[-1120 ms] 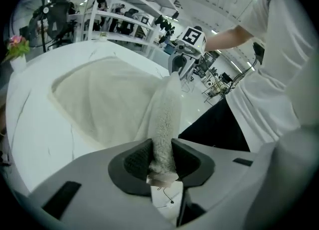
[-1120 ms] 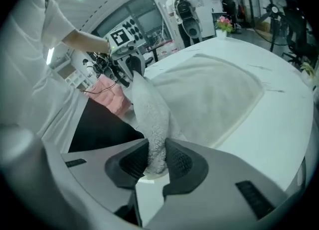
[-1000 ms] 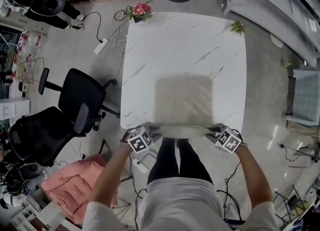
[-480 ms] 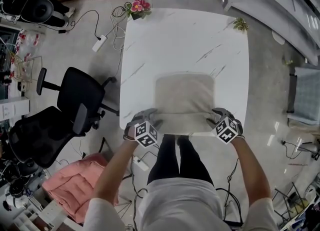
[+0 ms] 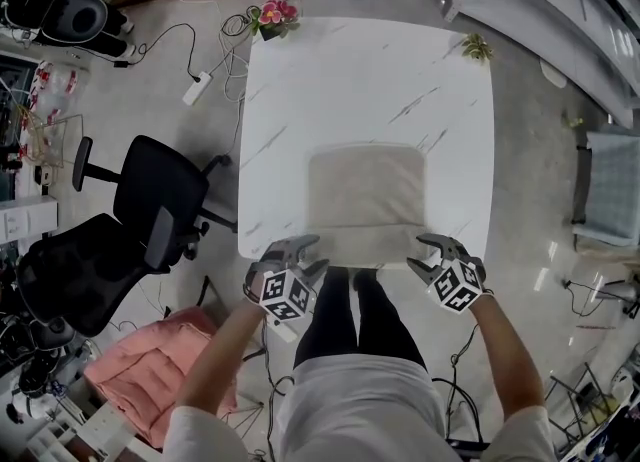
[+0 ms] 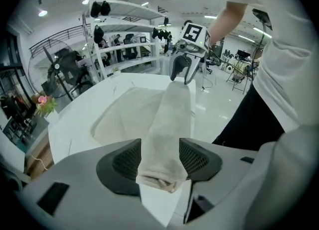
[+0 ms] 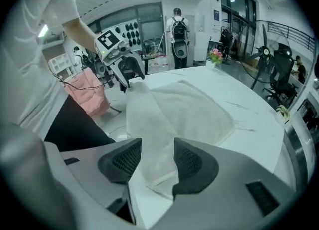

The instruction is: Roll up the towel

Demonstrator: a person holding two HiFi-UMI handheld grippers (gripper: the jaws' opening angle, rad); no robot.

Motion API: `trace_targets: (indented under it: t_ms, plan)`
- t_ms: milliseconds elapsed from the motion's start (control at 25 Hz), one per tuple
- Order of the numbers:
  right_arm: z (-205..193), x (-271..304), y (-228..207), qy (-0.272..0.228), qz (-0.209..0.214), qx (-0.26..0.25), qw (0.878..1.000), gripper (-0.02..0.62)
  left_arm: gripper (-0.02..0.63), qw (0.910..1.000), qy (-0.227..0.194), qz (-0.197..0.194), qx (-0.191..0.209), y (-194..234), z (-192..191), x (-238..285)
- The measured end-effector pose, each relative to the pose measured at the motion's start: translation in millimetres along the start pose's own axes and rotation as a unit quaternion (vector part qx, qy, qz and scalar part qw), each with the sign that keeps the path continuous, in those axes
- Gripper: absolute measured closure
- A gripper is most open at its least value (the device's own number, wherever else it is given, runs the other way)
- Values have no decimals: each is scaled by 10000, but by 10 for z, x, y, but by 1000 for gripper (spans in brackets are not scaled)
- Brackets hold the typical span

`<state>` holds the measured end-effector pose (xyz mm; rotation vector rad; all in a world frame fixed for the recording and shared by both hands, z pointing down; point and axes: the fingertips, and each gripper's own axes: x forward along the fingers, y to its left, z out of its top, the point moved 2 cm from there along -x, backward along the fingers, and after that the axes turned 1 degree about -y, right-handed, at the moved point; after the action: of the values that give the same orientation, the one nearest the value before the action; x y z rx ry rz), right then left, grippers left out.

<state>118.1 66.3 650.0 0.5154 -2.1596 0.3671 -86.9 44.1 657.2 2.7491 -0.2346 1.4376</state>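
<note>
Head view takes in the white marbled tabletop (image 5: 360,80), and on its near half the beige towel (image 5: 365,190) lies flat and square to the edges. One low roll (image 5: 365,246) is started along the side closest to the person, just inside the tabletop's near edge.

The left gripper (image 5: 312,253) sits at the roll's left end and the right gripper (image 5: 420,255) at its right end, both tipped down toward the cloth. Their fingers have just been opening. In the left gripper view the roll's end lies between the fingers (image 6: 124,160), released rather than squeezed. The right gripper view shows the same: cloth between the fingers (image 7: 193,160), not clenched.

This looks like a re-grip before the next turn. To do it well:

- Both grippers should bite at the same depth and take the whole thickness of the roll, not only its outer layer.
- They should then turn together away from the person, so the roll stays parallel to the far hem and does not cone.
- The right end looks flatter and looser, so it may want tucking first.
- The tabletop appears smooth, so gentle downward pressure should keep the flat part from sliding.
</note>
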Motion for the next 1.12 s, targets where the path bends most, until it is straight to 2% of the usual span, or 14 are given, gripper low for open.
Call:
trace_targets:
  t_ms: [160,320,360,440,520,600,720,840,920,1000,1120]
  plan:
    - [-241,162,241,457,262,-432,9977,317,324,9980,342,-110,516,-302,-181,196]
    - [-483,379,279,874,16,-947,9917,296,290,9949,692,18,732,-365,-376,403]
    - [-487,409,257,896,-93,-990,9910,321,315,9948,709,114,724,-330,-383,411]
    - [-467,433,205,902,-233,-997,9906,411,407,9956,673,234,609,-255,-373,389]
    - [-453,412,199,906,-166,-945,9913,466,488,9965,641,155,509,-247,-359,354]
    - [-456,367,255,933,56,-925,9913,503,528,9963,687,-121,495,-335,-360,319]
    - [-470,265,427,998,605,-755,9903,525,535,9936,787,-722,378,-531,-358,235]
    - [-451,142,612,989,1231,-398,9866,529,537,9857,891,-1426,88,-685,-333,101]
    - [-413,74,667,918,1490,-208,9843,529,537,9794,931,-1792,-68,-723,-310,16]
    - [-369,30,621,850,1572,3,9839,528,535,9758,911,-1976,-205,-670,-274,-45]
    - [-289,34,409,734,1459,293,9861,525,526,9774,839,-1904,-371,-428,-209,-47]
